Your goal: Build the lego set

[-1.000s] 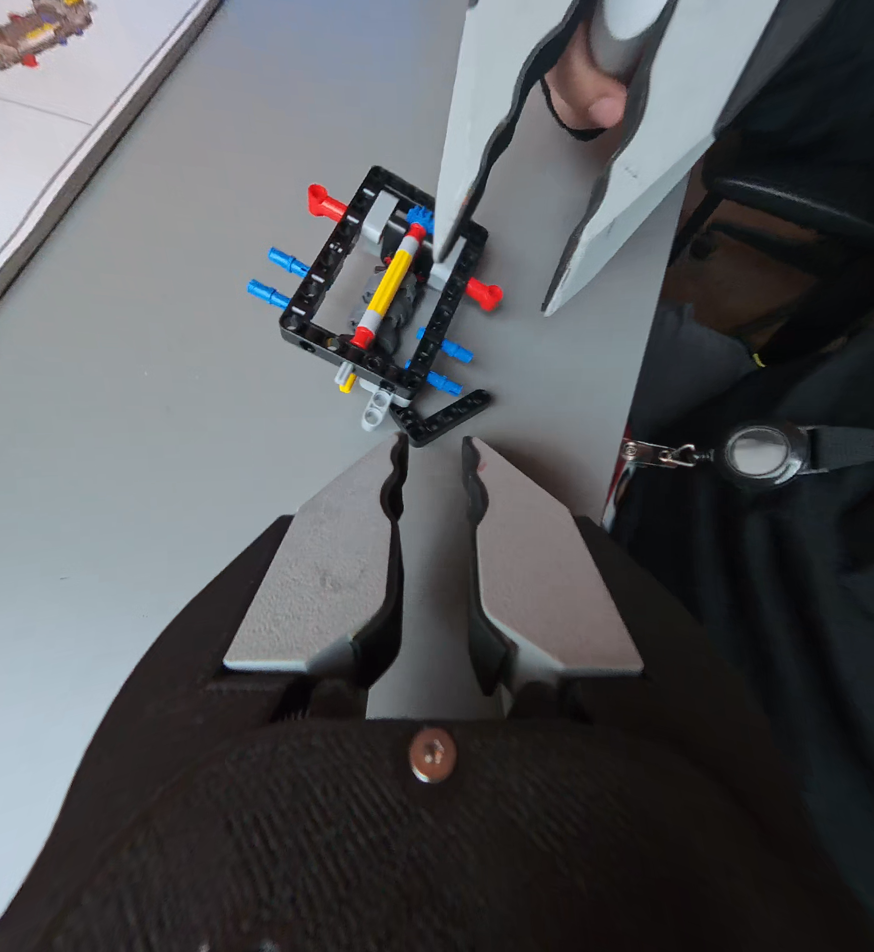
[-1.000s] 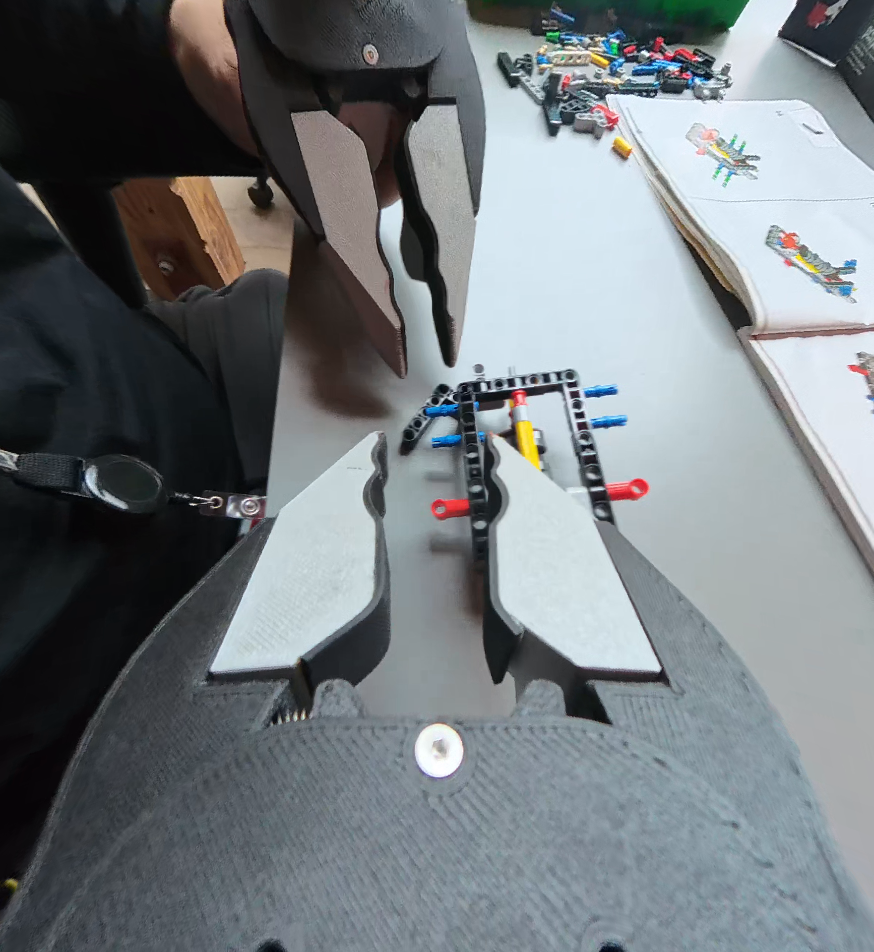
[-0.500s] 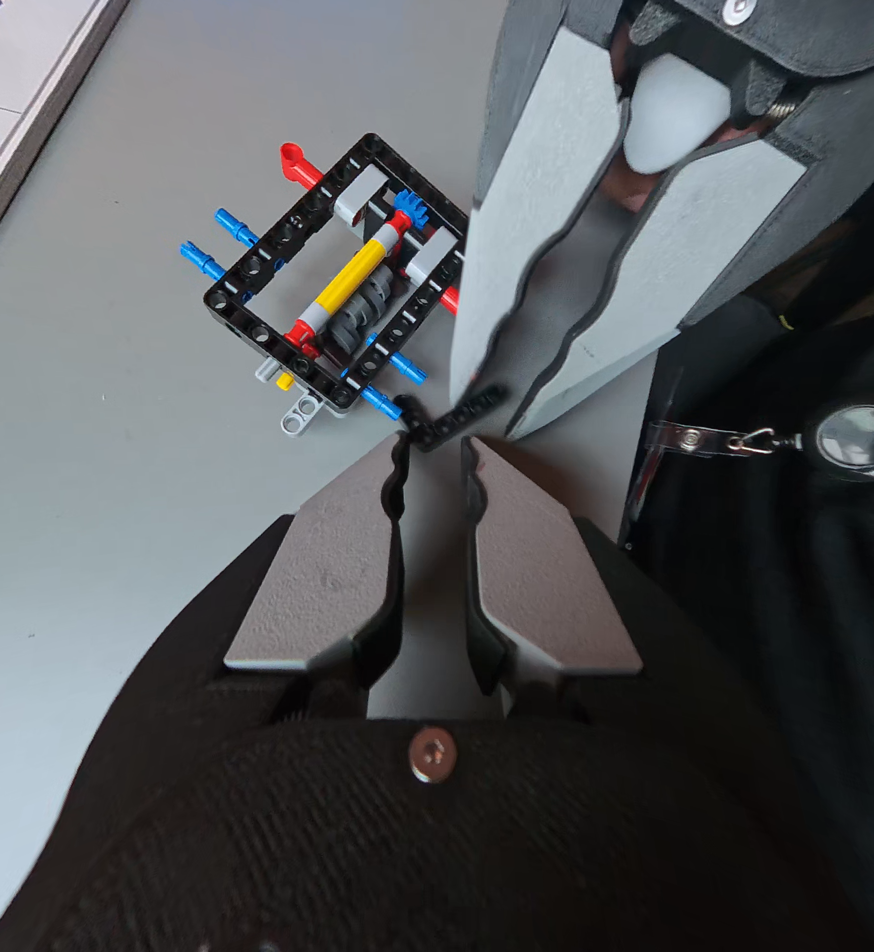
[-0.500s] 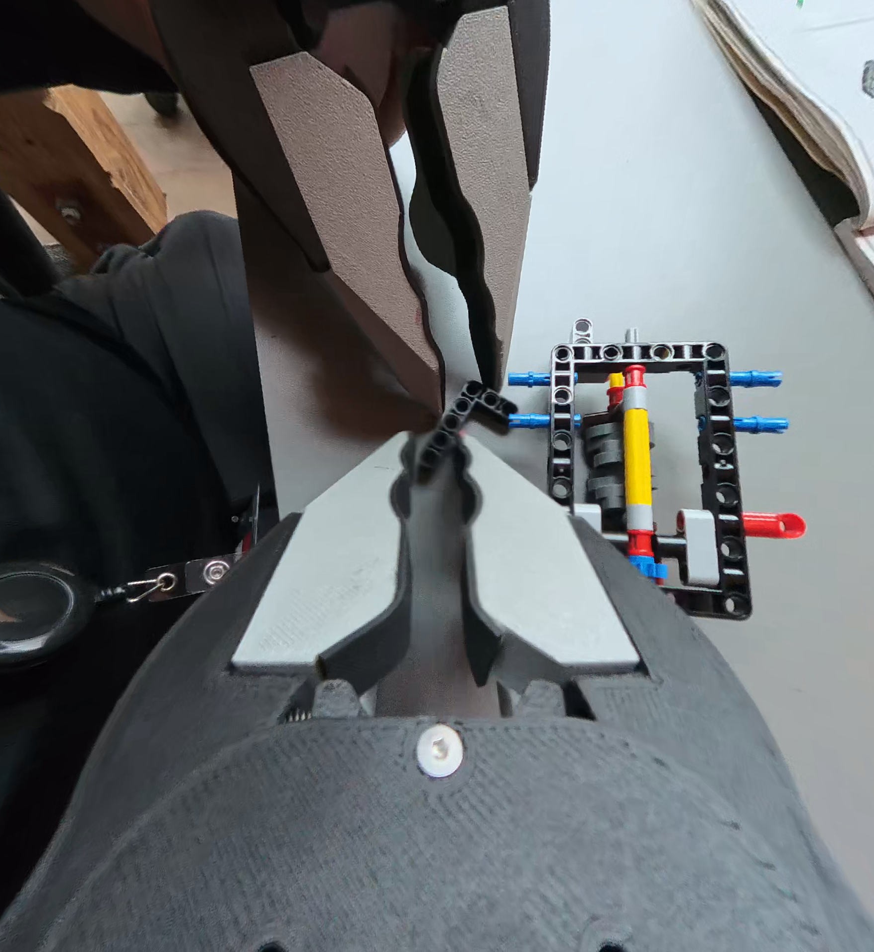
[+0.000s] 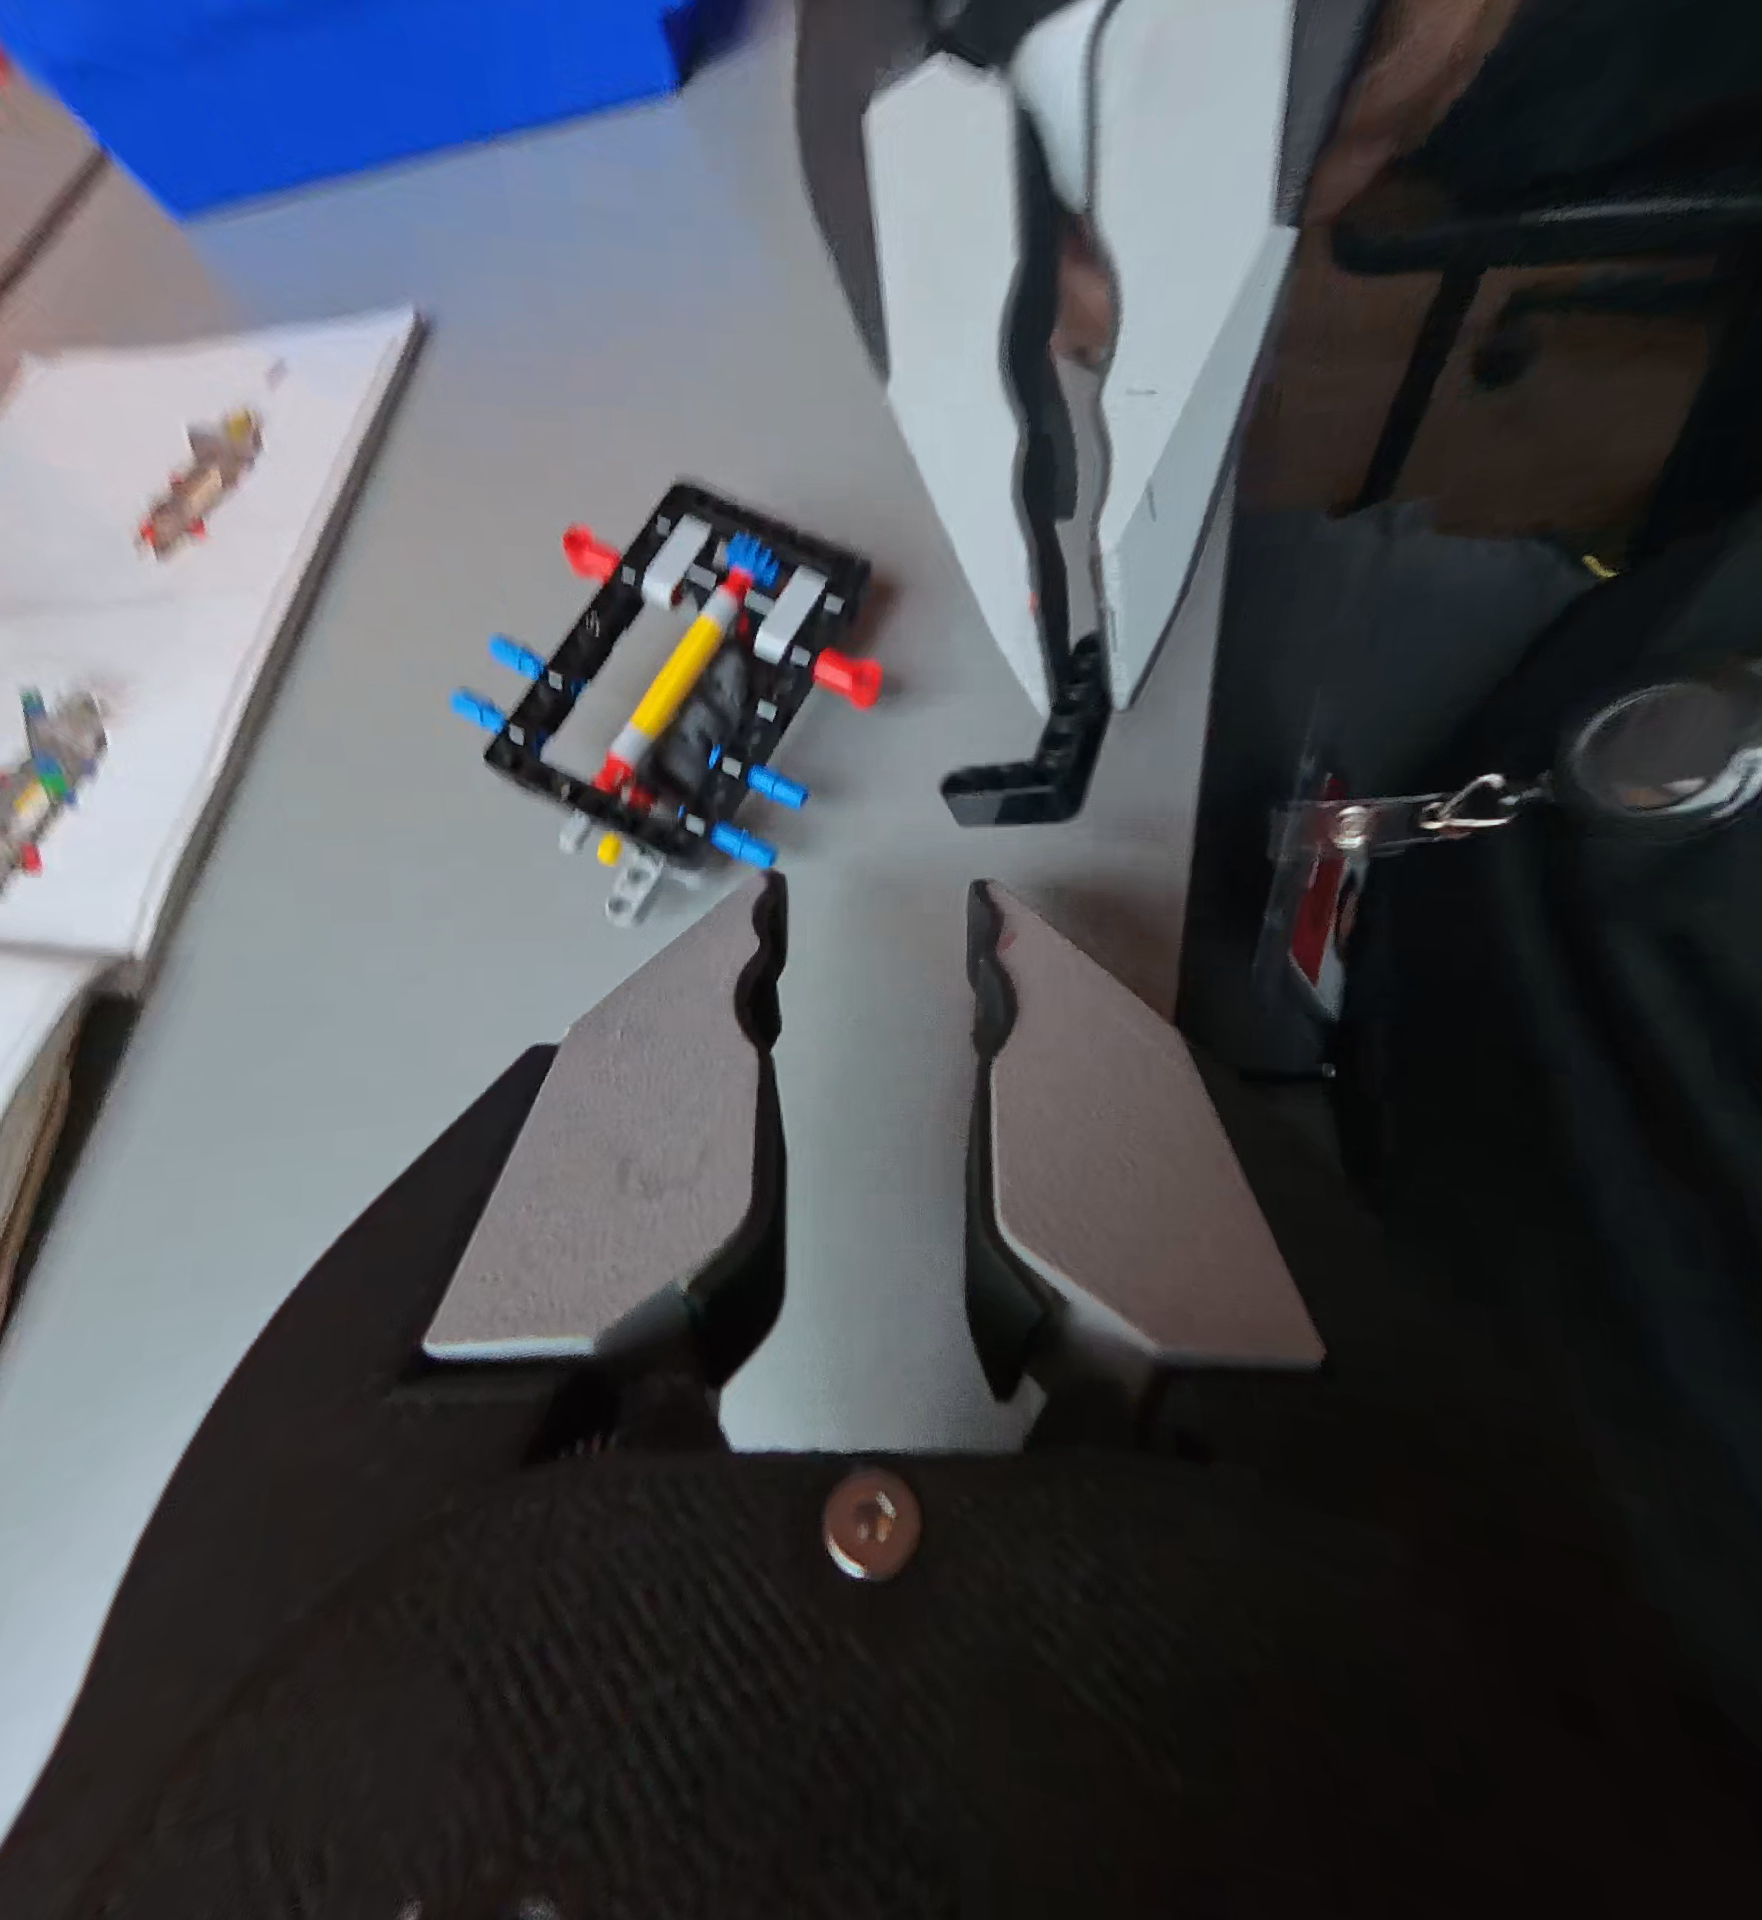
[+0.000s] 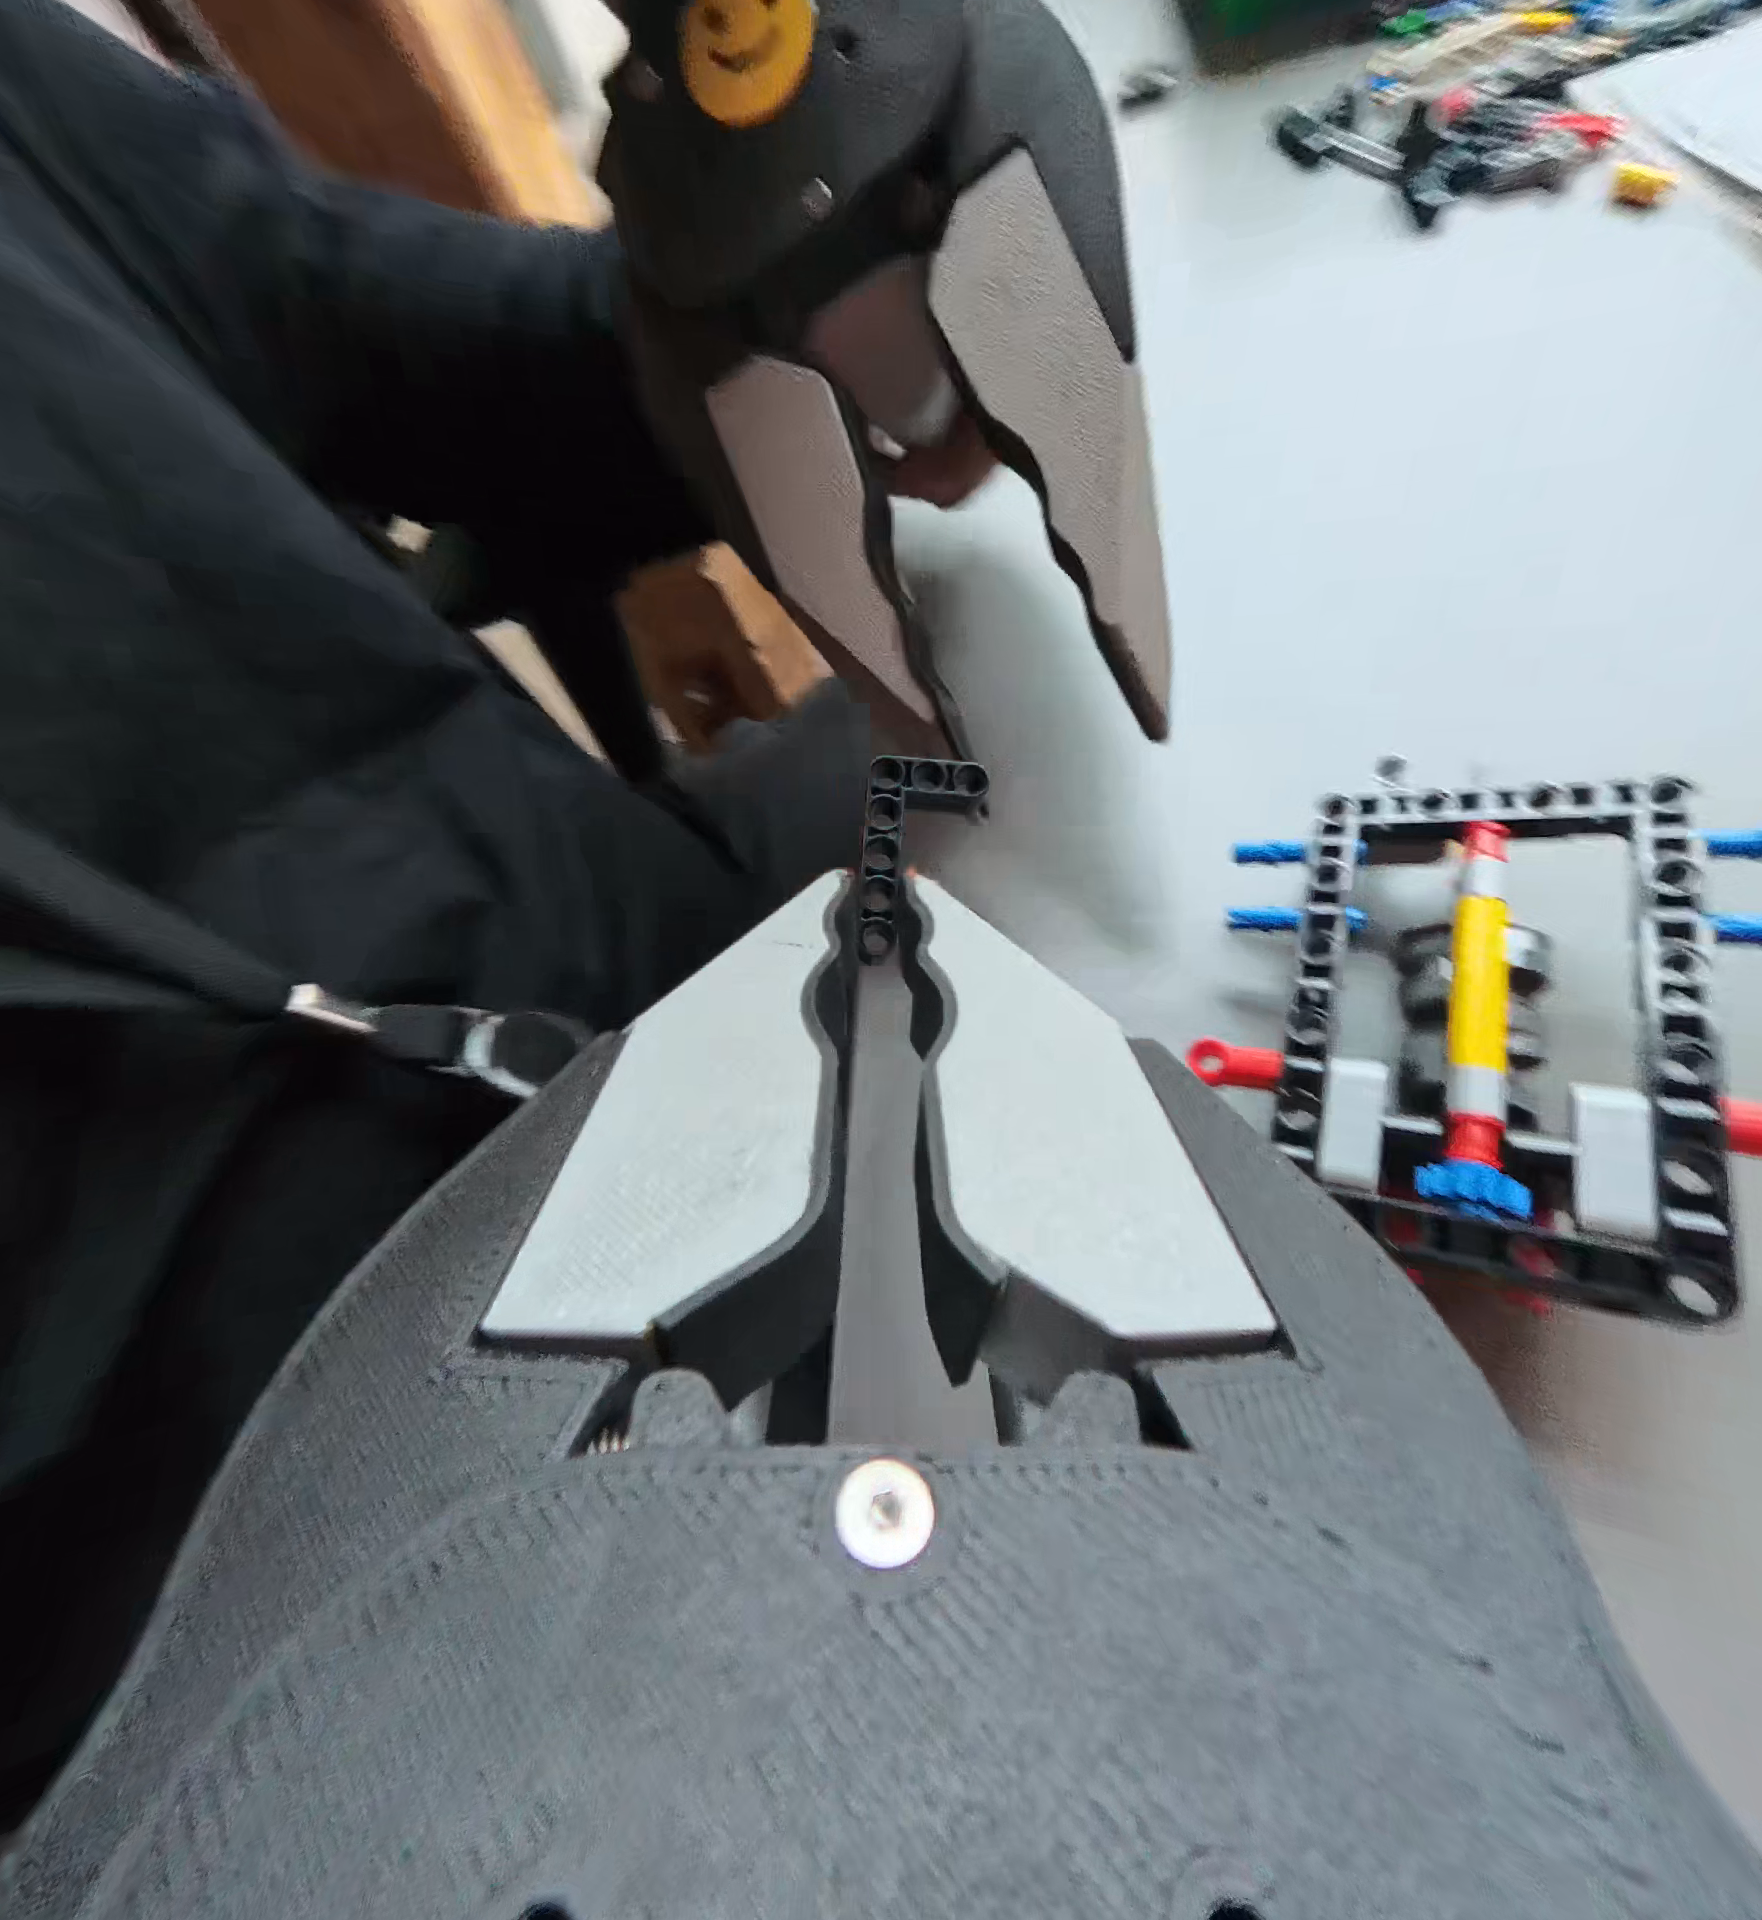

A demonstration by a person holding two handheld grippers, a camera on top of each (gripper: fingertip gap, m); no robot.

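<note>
Right claw (image 6: 882, 914) clamps one black L-shaped beam (image 6: 903, 821); left claw (image 5: 872, 914) apart, empty; one rectangular studless frame (image 5: 674, 675) at 10 o'clock on grey worktop (image 5: 357, 1039)

frame (image 5: 677, 675) on table (image 5: 337, 1039), booklet (image 5: 129, 582) left

Right tongs (image 6: 882, 899) clamped (left tongs (image 5: 872, 899) agape)

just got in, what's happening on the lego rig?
A person is building with two handheld grippers. The right gripper is shut on a black L-shaped beam, held off the grey table. The left gripper is open and empty. The black frame assembly sits apart, beside the open instruction booklet.
</note>
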